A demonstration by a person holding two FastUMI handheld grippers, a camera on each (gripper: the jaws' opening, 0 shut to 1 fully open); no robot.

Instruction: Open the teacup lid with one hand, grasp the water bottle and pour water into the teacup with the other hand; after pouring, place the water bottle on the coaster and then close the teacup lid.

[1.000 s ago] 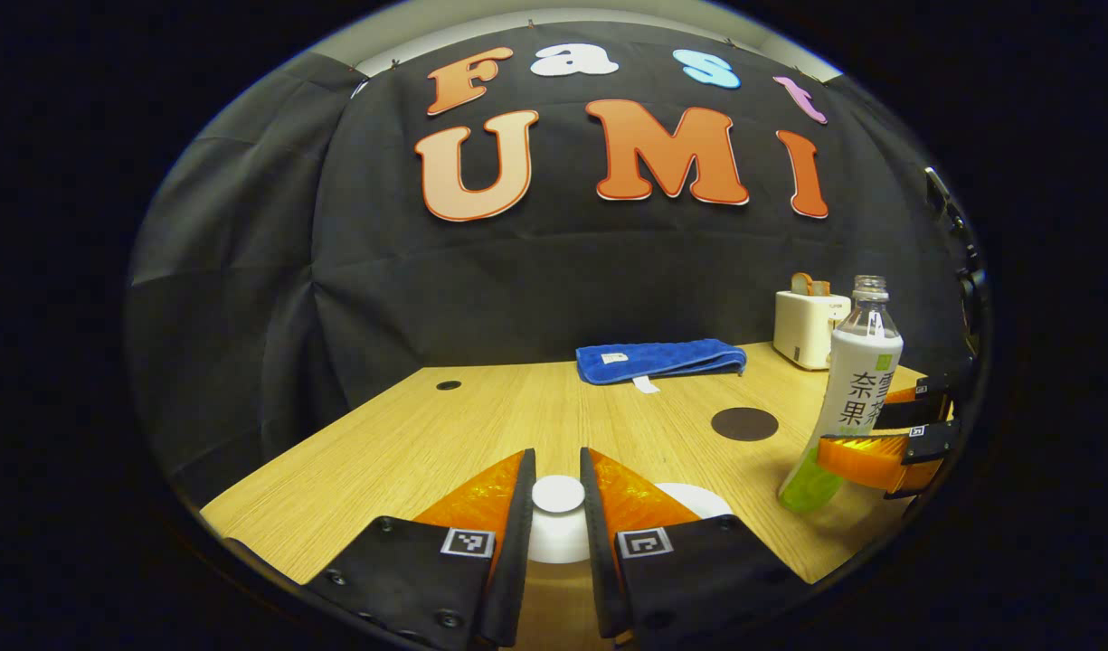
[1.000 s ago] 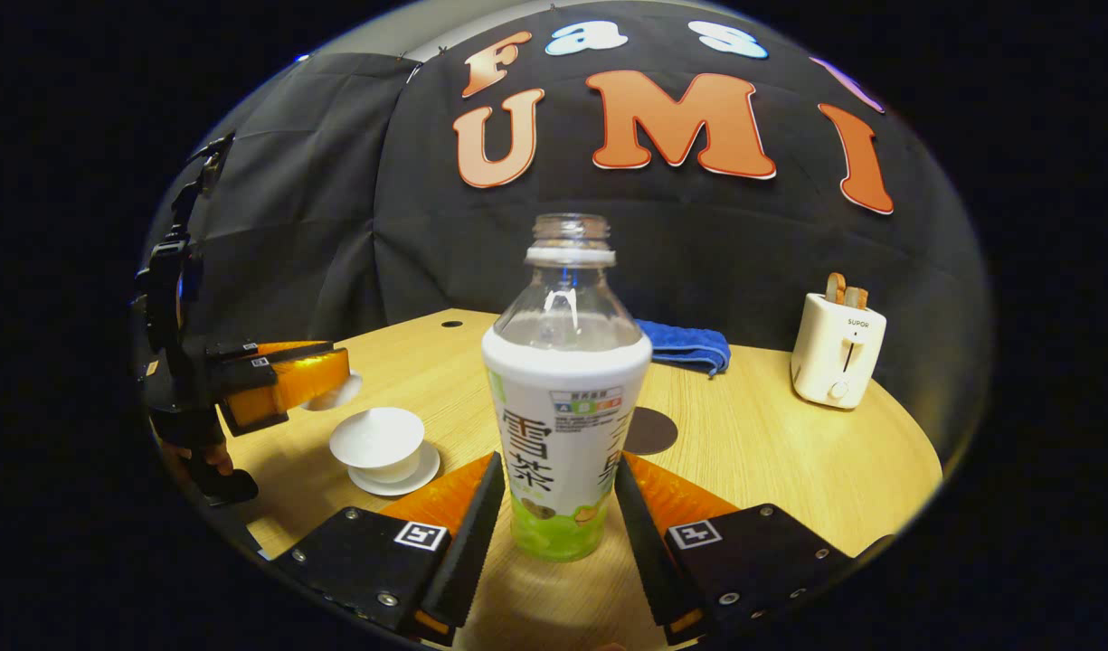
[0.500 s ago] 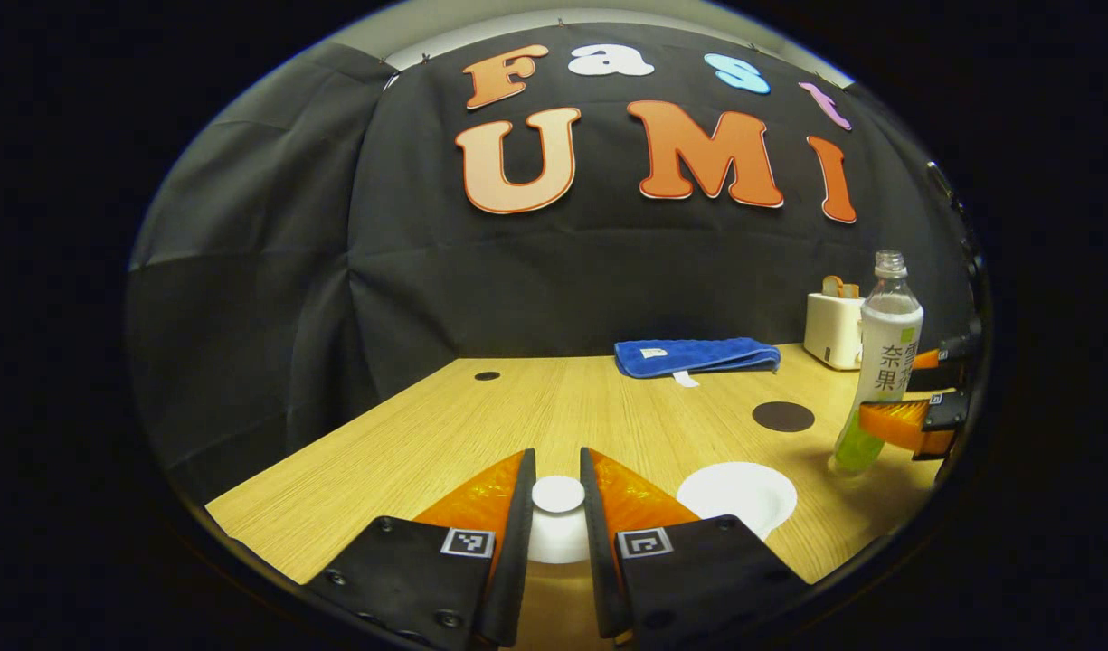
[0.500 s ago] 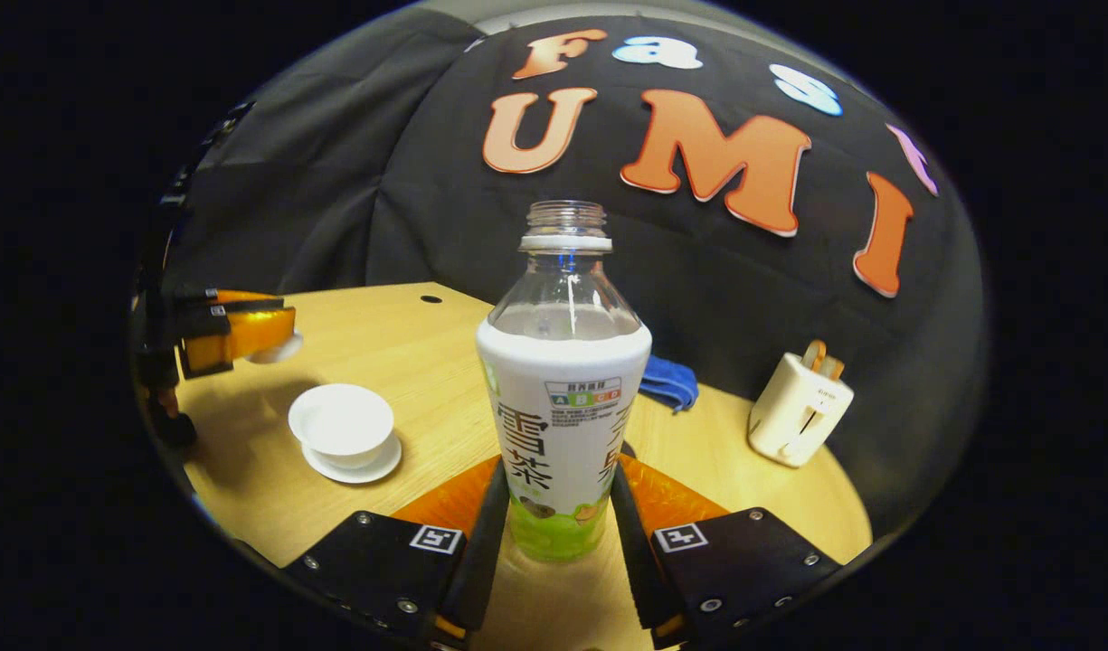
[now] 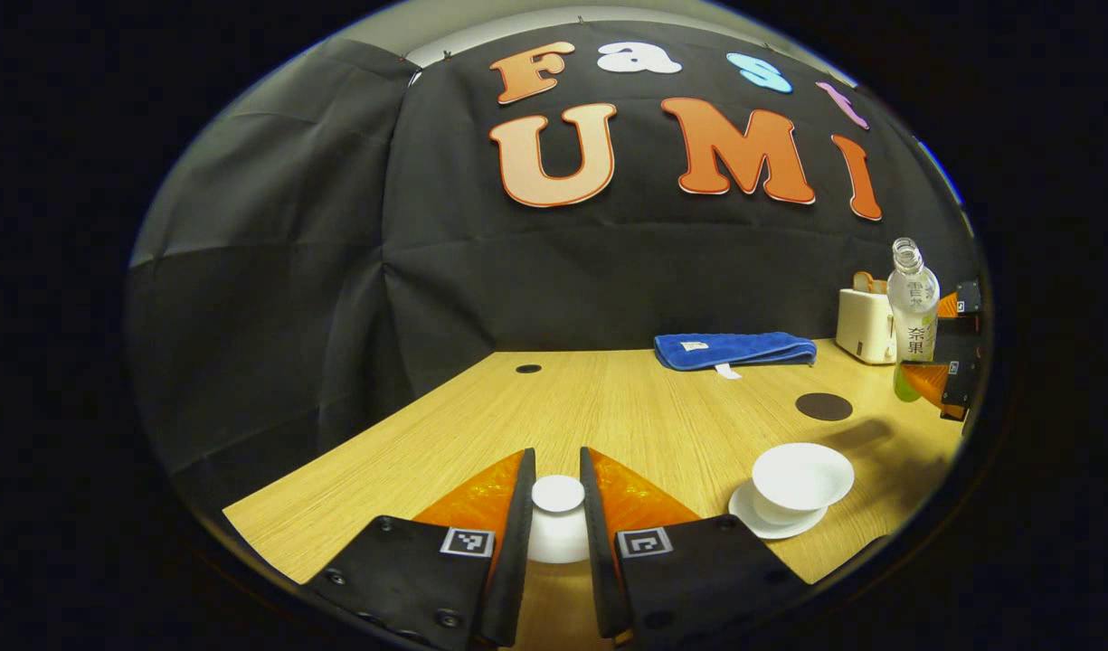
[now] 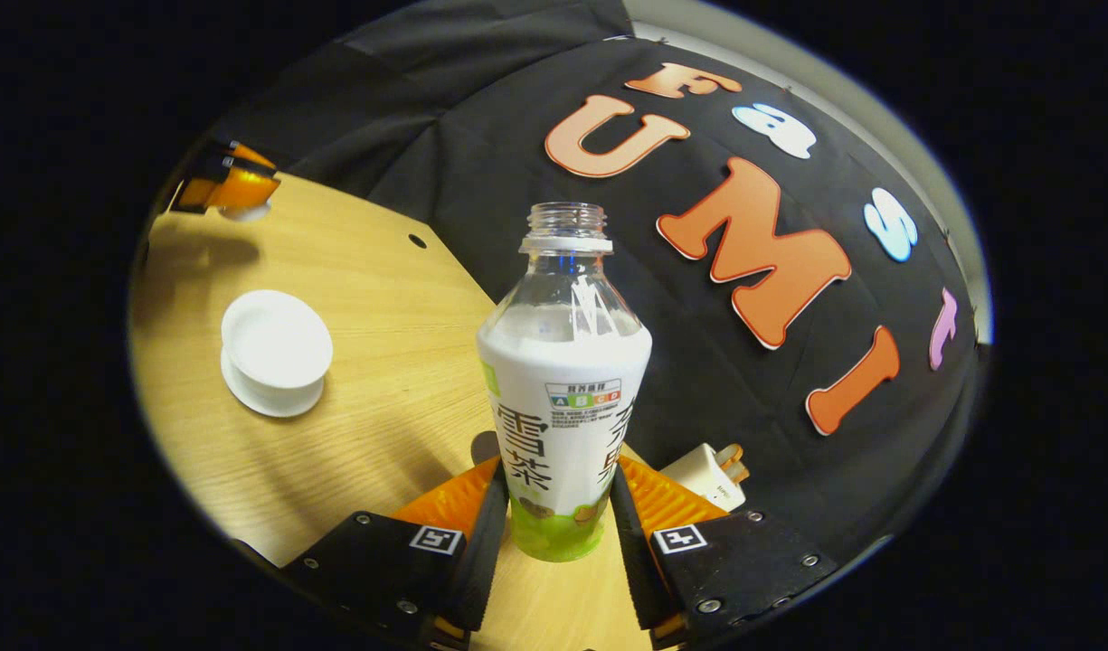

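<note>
Between the fingers of the left gripper (image 5: 558,506), low in the left gripper view, sits the white teacup lid (image 5: 558,517), pinched by its round knob on both sides and held clear of the wooden surface (image 5: 590,416). Teacup (image 5: 801,481) stands uncovered on its white saucer (image 5: 751,520), to the right of the gripper and near the surface's front edge. Dark round coaster (image 5: 823,407) lies bare beyond the cup. Folded blue towel (image 5: 733,350) rests along the back edge by the booth's black wall; white toaster (image 5: 865,325) stands to its right.

Right gripper view: right gripper (image 6: 554,520) clamps the water bottle (image 6: 563,398) on its lower body, a finger pressing each side. Bottle has no cap, neck clear, white label sleeve over most of the body, green band at the bottom. Surface and wall stand strongly slanted in this view, so the gripper and bottle are tipped toward the left, bottle off the surface. Open teacup (image 6: 276,342) on its saucer lies to the bottle's left, well apart from it. Left gripper (image 6: 223,190) with the lid appears at the far upper left.

Left gripper view, far right edge: the bottle (image 5: 912,307), held in the right gripper (image 5: 947,362), hangs above the surface, just in front of the toaster and beyond the coaster.
</note>
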